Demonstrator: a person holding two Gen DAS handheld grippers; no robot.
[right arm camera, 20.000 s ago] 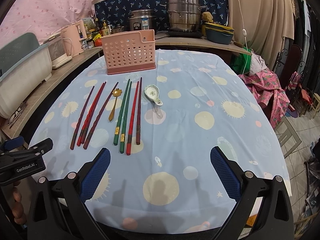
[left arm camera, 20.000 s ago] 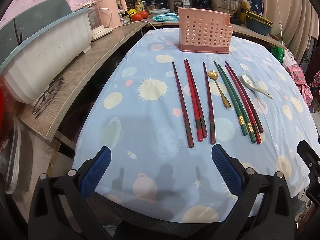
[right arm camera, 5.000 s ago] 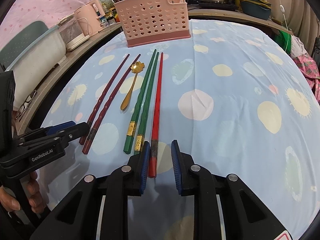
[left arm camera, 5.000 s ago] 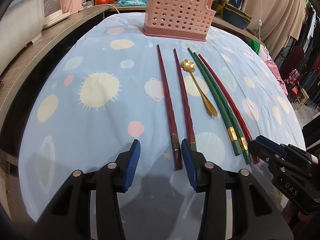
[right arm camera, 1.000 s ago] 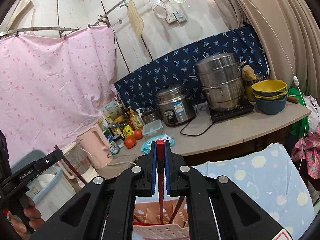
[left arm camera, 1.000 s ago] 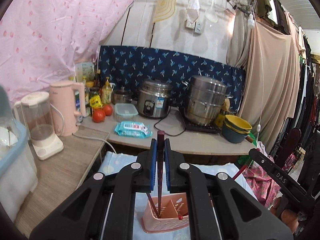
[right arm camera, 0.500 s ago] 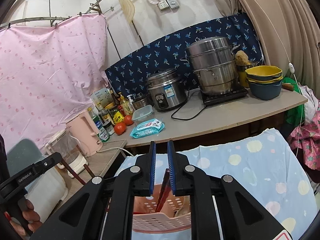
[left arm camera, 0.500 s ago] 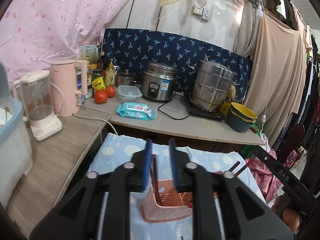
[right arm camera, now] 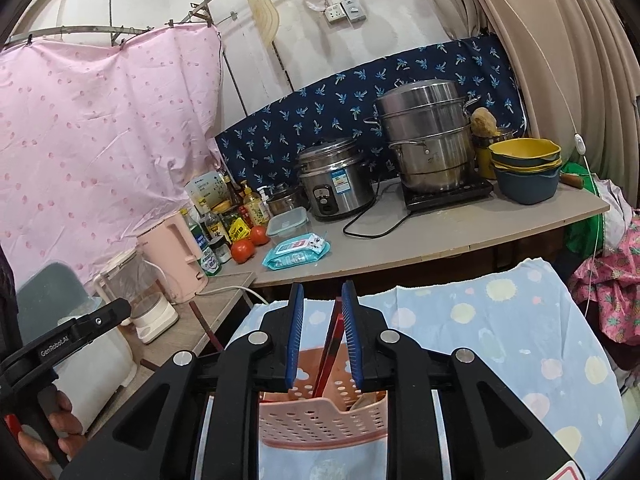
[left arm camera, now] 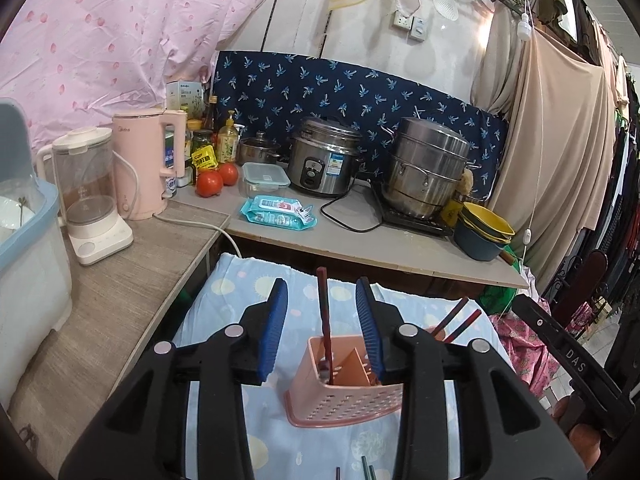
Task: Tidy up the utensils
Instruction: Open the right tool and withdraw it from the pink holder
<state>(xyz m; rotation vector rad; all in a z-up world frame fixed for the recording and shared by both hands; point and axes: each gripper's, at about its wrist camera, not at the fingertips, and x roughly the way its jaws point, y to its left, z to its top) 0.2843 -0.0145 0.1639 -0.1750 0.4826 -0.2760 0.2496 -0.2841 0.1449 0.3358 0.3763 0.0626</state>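
The pink perforated holder stands on the blue spotted tablecloth. A dark red chopstick stands upright in its left compartment, between the pads of my left gripper. Those jaws are opening and neither pad touches the stick. Two more chopsticks lean out of the holder's right side. In the right wrist view, my right gripper hangs just above the holder. Its jaws are opening around red chopsticks that rest in the holder, close to the right pad.
Behind the table runs a counter with a rice cooker, a steamer pot, stacked bowls, a wipes pack, tomatoes and a pink kettle. A white bin sits left. Chopstick tips lie on the cloth nearer me.
Both grippers have let go of their chopsticks, which dropped into the holder. Both pairs of jaws have widened, and both hands have sunk toward the holder.
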